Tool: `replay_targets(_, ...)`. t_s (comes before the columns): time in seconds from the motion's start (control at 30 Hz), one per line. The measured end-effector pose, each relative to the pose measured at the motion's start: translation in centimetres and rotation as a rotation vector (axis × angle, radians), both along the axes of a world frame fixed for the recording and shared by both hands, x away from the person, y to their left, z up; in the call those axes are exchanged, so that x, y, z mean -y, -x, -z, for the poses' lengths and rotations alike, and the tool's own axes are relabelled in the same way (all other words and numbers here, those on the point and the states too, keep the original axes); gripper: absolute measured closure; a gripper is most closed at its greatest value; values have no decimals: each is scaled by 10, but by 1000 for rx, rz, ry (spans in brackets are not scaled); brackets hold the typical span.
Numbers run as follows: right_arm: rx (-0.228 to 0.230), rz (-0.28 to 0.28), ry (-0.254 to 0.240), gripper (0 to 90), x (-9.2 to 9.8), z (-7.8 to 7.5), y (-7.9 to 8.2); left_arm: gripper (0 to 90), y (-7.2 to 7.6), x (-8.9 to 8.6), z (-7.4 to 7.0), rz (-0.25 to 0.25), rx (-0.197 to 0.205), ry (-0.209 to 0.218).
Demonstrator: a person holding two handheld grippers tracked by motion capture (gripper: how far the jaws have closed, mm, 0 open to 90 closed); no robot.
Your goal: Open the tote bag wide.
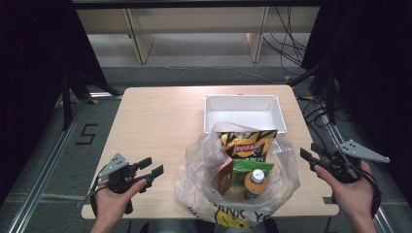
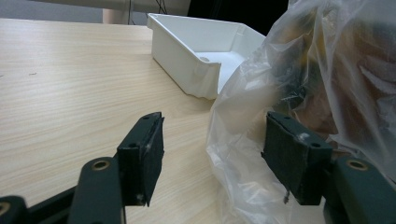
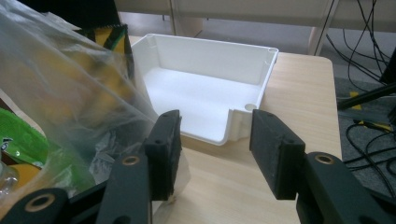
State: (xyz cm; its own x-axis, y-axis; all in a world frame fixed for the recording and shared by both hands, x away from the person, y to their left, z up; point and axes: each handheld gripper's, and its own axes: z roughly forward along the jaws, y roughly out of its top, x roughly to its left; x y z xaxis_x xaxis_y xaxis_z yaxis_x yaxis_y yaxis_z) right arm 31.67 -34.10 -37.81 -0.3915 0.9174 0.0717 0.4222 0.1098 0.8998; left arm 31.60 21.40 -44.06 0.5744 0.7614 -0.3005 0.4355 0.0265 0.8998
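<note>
Clear plastic bag [image 1: 233, 179] of snacks at the near edge of the bench [image 1: 155, 121], between both tools. Thin, limp, slippery film; likely to sag and shift under its load, so best pinched at the loose rim on either side. Inside: yellow chip packet [image 1: 245, 143], green packet [image 1: 248, 170], brown carton [image 1: 224, 177], orange bottle [image 1: 255, 184]. Left tool [image 1: 150, 167] spread, empty, just beside the bag's left side. Right tool [image 1: 311, 154] spread, empty, near its right side. White tray [image 1: 243, 99] just behind, empty, nothing blocking.
</note>
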Motion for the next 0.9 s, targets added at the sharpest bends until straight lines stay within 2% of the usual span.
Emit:
replay_targets(0.03, -13, 18, -34, 532, -3, -2, 1, 379, 0, 0, -1, 0, 4, 2)
replay_targets(0.13, 23, -5, -21, 533, -1, -6, 3, 388, 0, 3, -7, 7, 13, 4)
replay_targets(0.2, 14, -3, -39, 537, -3, -9, 6, 392, 0, 4, -14, 10, 25, 13)
replay_targets(0.3, 40, -30, -61, 541, -7, -15, 9, 406, 3, 7, -28, 13, 63, 20)
replay_targets(0.33, 44, -24, -52, 544, -8, -18, 10, 412, 3, 7, -28, 13, 63, 20)
replay_targets(0.37, 60, -35, -66, 546, -10, -21, 11, 418, 6, 14, -40, 29, 87, 6)
replay_targets(0.43, 90, -76, -47, 547, -12, -28, 15, 422, 8, 25, -51, 69, 118, -7)
replay_targets(0.47, 111, -98, -11, 547, -12, -32, 16, 423, 9, 30, -55, 84, 130, -13)
replay_targets(0.5, 119, -102, -19, 547, -15, -35, 17, 424, 10, 38, -62, 104, 139, -24)
replay_targets(0.57, 140, -118, -15, 547, -21, -44, 22, 423, 10, 44, -66, 123, 150, -35)
replay_targets(0.6, 166, -134, -2, 546, -24, -49, 24, 421, 10, 58, -75, 171, 173, -35)
replay_targets(0.67, 175, -152, -5, 545, -30, -56, 29, 415, 10, 73, -85, 207, 186, -49)
replay_targets(0.7, 175, -152, -5, 545, -30, -56, 29, 414, 10, 73, -85, 207, 186, -49)
replay_targets(0.73, 199, -176, -2, 543, -35, -62, 30, 413, 10, 83, -91, 234, 199, -59)
replay_targets(0.77, 207, -162, -8, 541, -37, -64, 32, 412, 10, 83, -91, 234, 199, -59)
replay_targets(0.8, 223, -192, 3, 538, -39, -67, 31, 409, 7, 95, -97, 272, 200, -76)
replay_targets(0.9, 254, -215, 16, 531, -44, -70, 28, 395, 2, 110, -97, 318, 172, -111)
